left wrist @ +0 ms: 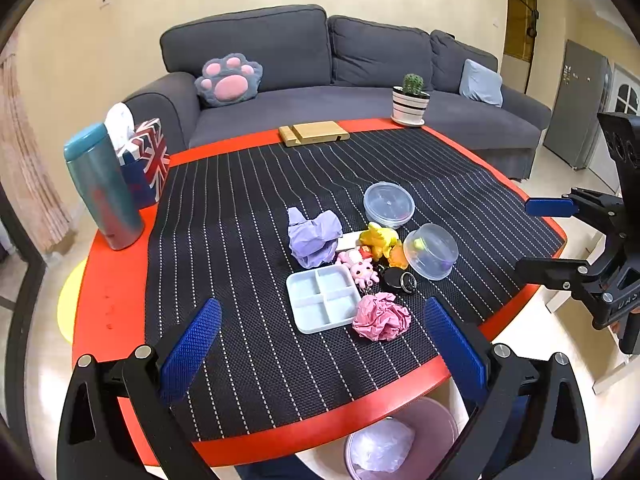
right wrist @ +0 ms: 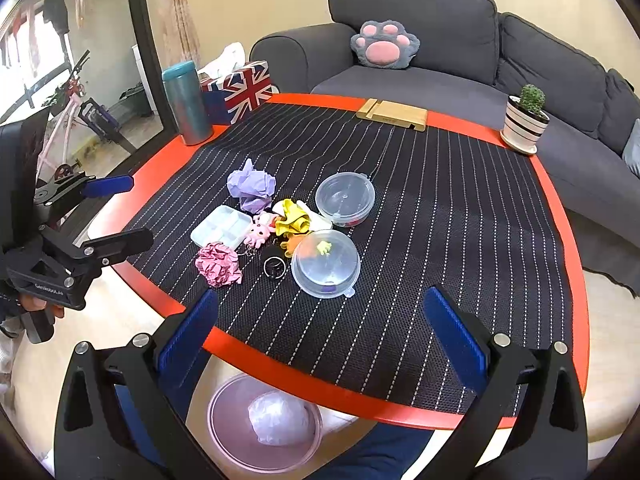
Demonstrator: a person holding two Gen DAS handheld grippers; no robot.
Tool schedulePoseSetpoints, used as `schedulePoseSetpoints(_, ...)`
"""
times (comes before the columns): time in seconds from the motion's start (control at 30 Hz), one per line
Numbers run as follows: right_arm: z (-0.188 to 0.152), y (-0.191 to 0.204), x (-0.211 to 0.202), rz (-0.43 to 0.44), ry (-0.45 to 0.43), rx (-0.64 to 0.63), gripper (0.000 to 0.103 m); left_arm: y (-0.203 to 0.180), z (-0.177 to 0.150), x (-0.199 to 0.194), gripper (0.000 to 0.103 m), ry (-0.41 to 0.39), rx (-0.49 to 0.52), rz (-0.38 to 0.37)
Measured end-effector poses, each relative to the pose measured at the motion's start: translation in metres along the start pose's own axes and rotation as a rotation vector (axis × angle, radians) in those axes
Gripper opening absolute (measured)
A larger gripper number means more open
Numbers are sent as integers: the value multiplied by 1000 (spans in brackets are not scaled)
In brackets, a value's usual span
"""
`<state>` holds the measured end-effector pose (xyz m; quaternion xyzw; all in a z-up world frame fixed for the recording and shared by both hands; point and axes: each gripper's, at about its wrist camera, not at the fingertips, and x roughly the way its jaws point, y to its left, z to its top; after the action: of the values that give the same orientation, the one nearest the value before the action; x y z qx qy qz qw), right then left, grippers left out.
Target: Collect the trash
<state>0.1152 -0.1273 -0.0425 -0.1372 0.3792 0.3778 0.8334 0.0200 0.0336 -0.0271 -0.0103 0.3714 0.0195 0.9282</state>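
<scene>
Trash near table (left wrist: 120, 292) centre: pink crumpled paper (left wrist: 382, 317) just beside divided tray (left wrist: 324, 298), toward near edge; purple crumpled paper (left wrist: 313, 236) touching far side of toy pile. Yellow crumpled piece (left wrist: 378, 238) between purple wad and two clear round containers (left wrist: 389, 204), (left wrist: 431, 251); unclear whether paper or toy. Pink figure keychain (left wrist: 360, 270) and black round item (left wrist: 400, 280) wedged in pile, details hard to make out. Pink bin (right wrist: 264, 422) on floor below near edge, white bag wad inside, partly hidden by table rim and gripper arms. Left gripper (left wrist: 320, 352) wide apart, nothing between pads, above near edge. Right gripper (right wrist: 320, 344) also spread open, empty, above near edge at right corner side. Teal tumbler (left wrist: 102, 188) and Union Jack tissue box (left wrist: 148, 160) at far-left corner; wooden stand (left wrist: 314, 133) at far edge; potted cactus (left wrist: 412, 100) at far-right corner. Small lettering on left gripper body in right wrist view, too blurred to read. Sofa (left wrist: 300, 64) behind, paw cushion (left wrist: 229, 79) on it.
</scene>
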Motion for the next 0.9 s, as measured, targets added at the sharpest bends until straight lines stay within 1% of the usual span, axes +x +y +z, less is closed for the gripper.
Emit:
schedulePoseSetpoints(0.2,10,-2,11,8,29,-6,100,0,0,0,97,0,0,-1)
schedulePoseSetpoints(0.37,23,-5,28,8,76,-19,100,1,2,3,97,6,3,2)
schedulePoseSetpoints(0.57,40,-14,55,13,166,-5,100,4,0,3,97,15,5,3)
schedulePoseSetpoints(0.8,50,-23,85,73,281,49,100,7,-2,5,97,29,4,-1)
schedulePoseSetpoints(0.9,51,-24,96,75,321,51,100,6,-3,6,97,35,7,-3)
